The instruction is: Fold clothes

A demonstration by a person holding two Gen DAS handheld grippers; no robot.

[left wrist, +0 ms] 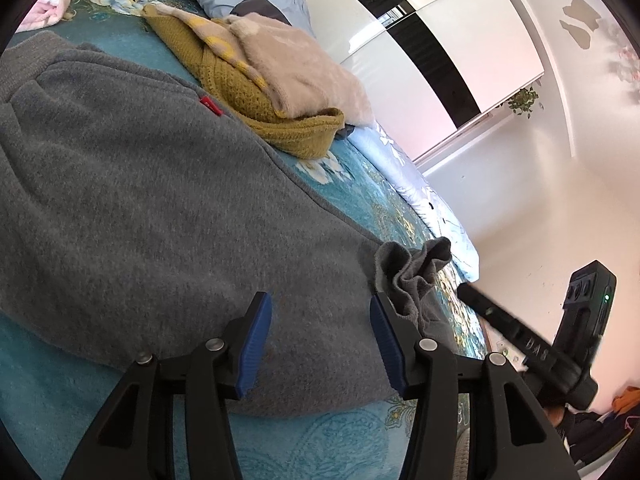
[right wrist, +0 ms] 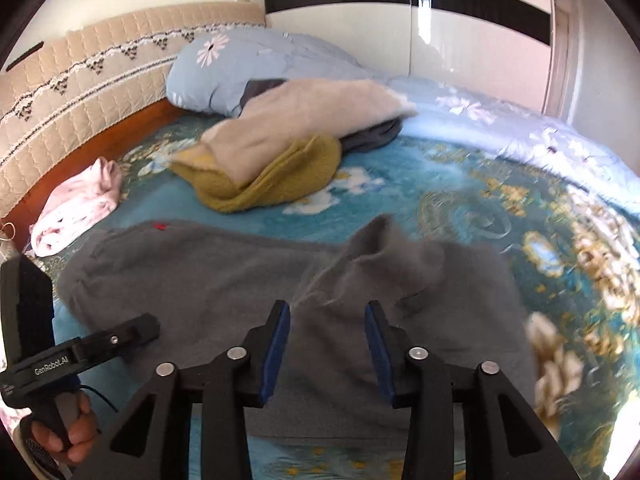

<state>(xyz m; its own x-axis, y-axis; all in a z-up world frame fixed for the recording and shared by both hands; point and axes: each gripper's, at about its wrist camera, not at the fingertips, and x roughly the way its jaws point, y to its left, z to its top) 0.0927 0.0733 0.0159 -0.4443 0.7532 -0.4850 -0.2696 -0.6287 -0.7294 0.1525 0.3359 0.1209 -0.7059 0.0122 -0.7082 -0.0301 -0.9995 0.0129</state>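
Grey sweatpants (right wrist: 224,280) on bed — fold under way; bunched cuff (right wrist: 384,248) at twelve o'clock. Both jaws part-open, empty. Next: regrip cuff.

The left hand-held gripper (left wrist: 320,340) is showing black angular arms with triangular cut-outs, round silver rivets at the pivots and ribbed blue pads on its fingers (left wrist: 256,344). The right hand-held gripper (right wrist: 327,344) is showing the same black frame, silver rivets and blue pads. Seen from the right wrist view, the left tool is carrying white "GenRobot.AI" lettering along its black body, with a thin dark cable trailing near the person's hand (right wrist: 76,428) on its grip.
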